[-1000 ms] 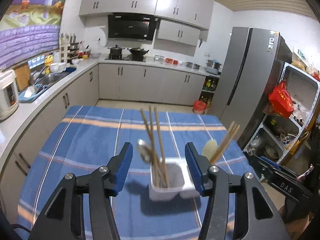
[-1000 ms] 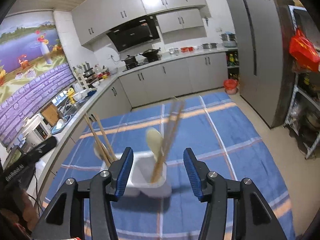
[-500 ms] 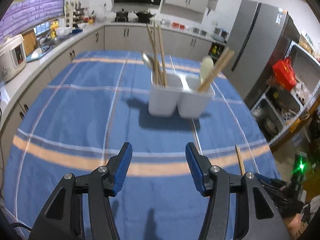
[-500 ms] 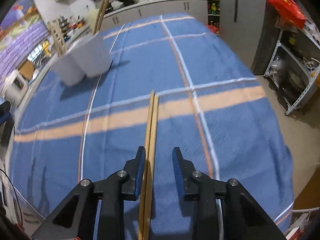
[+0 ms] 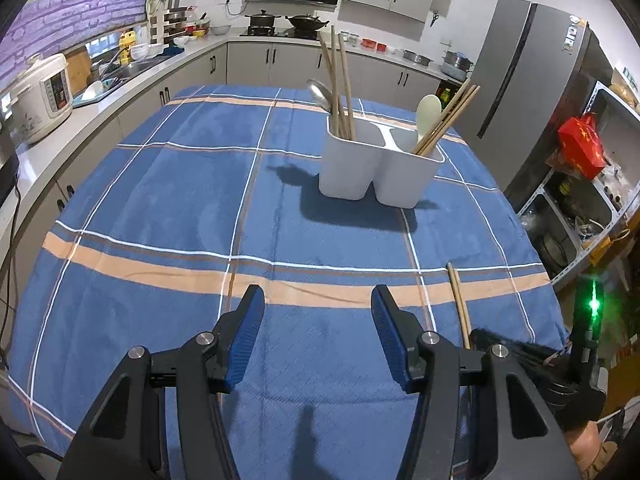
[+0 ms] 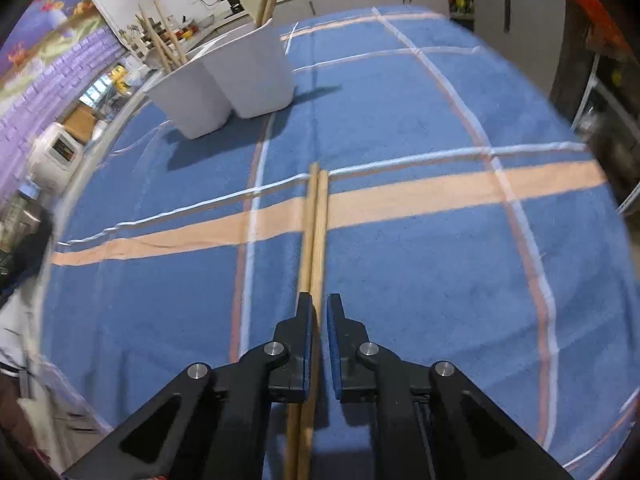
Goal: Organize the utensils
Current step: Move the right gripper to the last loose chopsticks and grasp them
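Note:
A white two-compartment utensil holder (image 5: 380,164) stands on the blue plaid tablecloth (image 5: 200,184); it also shows in the right wrist view (image 6: 236,80). Its left compartment holds chopsticks (image 5: 338,80) and a metal spoon (image 5: 320,94); its right compartment holds a pale spoon (image 5: 428,110) and chopsticks (image 5: 448,120). My right gripper (image 6: 319,308) is shut on a pair of wooden chopsticks (image 6: 316,224), which lie along the cloth near the front edge and also show in the left wrist view (image 5: 459,304). My left gripper (image 5: 318,312) is open and empty above the cloth.
A kitchen counter with a rice cooker (image 5: 40,96) and sink runs along the left. A grey fridge (image 5: 520,80) and a wire shelf with a red bag (image 5: 580,148) stand to the right. The table edge is close on the right.
Both grippers have pulled back from the holder toward the table's near side. My right gripper's jaws have narrowed around the chopsticks lying on the cloth.

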